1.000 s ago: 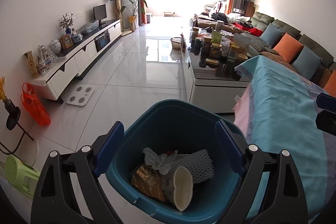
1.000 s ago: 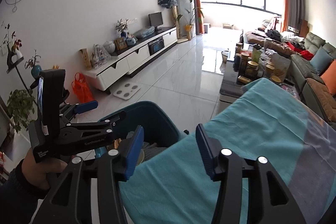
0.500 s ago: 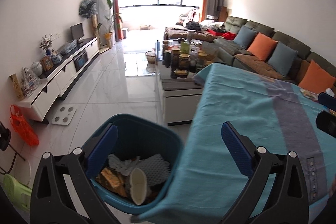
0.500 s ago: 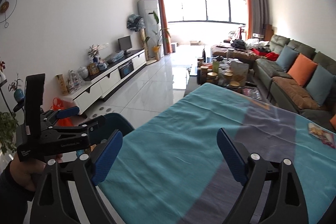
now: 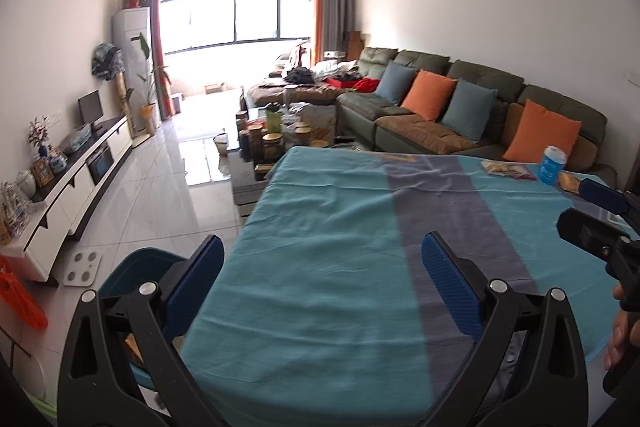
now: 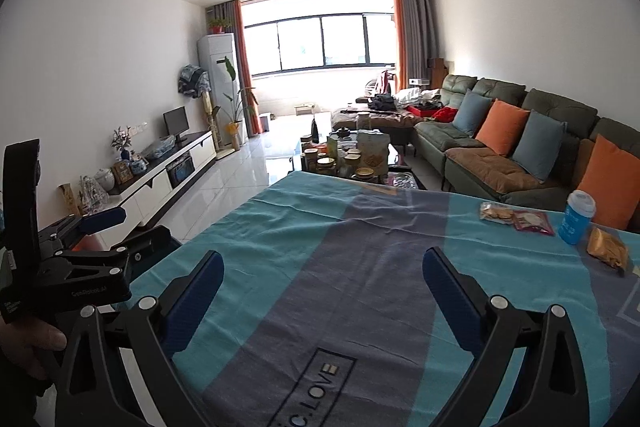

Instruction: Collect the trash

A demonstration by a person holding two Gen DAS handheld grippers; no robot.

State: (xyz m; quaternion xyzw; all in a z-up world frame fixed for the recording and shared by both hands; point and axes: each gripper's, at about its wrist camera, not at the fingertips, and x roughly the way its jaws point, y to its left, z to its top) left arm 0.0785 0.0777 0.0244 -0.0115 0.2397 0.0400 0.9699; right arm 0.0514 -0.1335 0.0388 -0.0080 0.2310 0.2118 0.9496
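Far left, a white TV cabinet (image 5: 72,187) runs along the wall, with an orange bag (image 5: 20,299) at its near end and a white scale (image 5: 82,267) flat on the floor (image 5: 168,195) just beside it. The tiled floor between the cabinet and the counter is an open lane running to the window.

The blue bin (image 5: 136,263) stands on the floor against the counter's left edge, partly hidden behind the left finger of the left hand-held gripper (image 5: 320,247). That gripper hangs over the counter's near left corner. Its jaws have just been opening and now stand spread wide with only cloth below them.

The counter (image 5: 320,207) is covered by a teal cloth with a grey band down the middle, which drapes over the near and left edges. Its left and middle parts are bare cloth. Beyond its far edge a low coffee table (image 5: 276,143) crowded with jars stands close.

The right hand-held gripper (image 6: 322,259) is over the grey band. Its jaws too have just been opening and are spread wide, holding nothing.

The trash lies at the counter's far right: 2 snack packets (image 6: 516,217) side by side, a blue cup (image 6: 576,223) upright just right of them, and an orange wrapper (image 6: 606,247) nearer the right edge. A green sofa (image 5: 440,115) with cushions runs close behind that corner.
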